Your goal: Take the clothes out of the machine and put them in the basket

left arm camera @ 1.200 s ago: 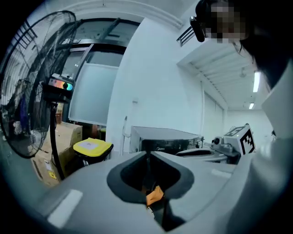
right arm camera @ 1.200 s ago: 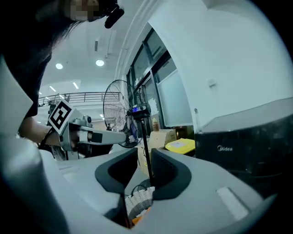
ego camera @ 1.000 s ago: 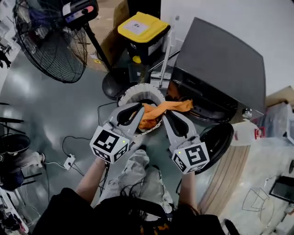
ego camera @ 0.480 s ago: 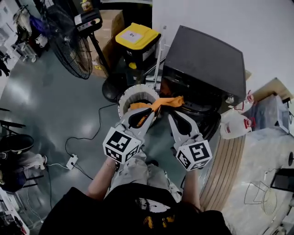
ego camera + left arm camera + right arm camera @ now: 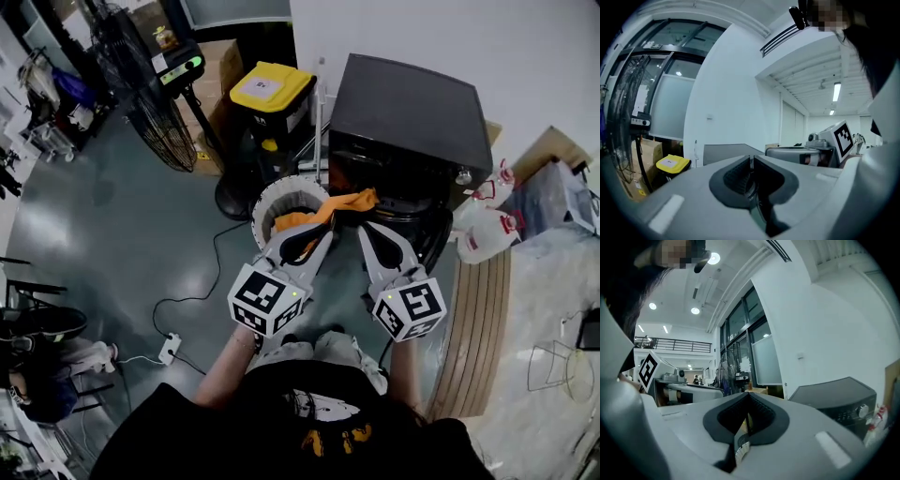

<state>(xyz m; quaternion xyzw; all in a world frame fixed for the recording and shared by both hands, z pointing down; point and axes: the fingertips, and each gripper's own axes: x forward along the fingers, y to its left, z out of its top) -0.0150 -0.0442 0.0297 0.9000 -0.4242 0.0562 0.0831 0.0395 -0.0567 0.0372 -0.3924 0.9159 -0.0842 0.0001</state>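
- The left hand-held gripper [image 5: 321,231] is closed: its jaws meet with only a thin slit, and nothing shows between them [image 5: 751,161].
- The jaws of the right hand-held gripper [image 5: 365,226] have just been closing and are now together. No cloth can be made out clamped in them [image 5: 747,398].
- The crumpled orange cloth garment [image 5: 330,207] lies just ahead of both tips. It is draped from the rim of the round white basket [image 5: 272,195], below the left tips, to the black boxy machine [image 5: 409,111] ahead of the right tips.
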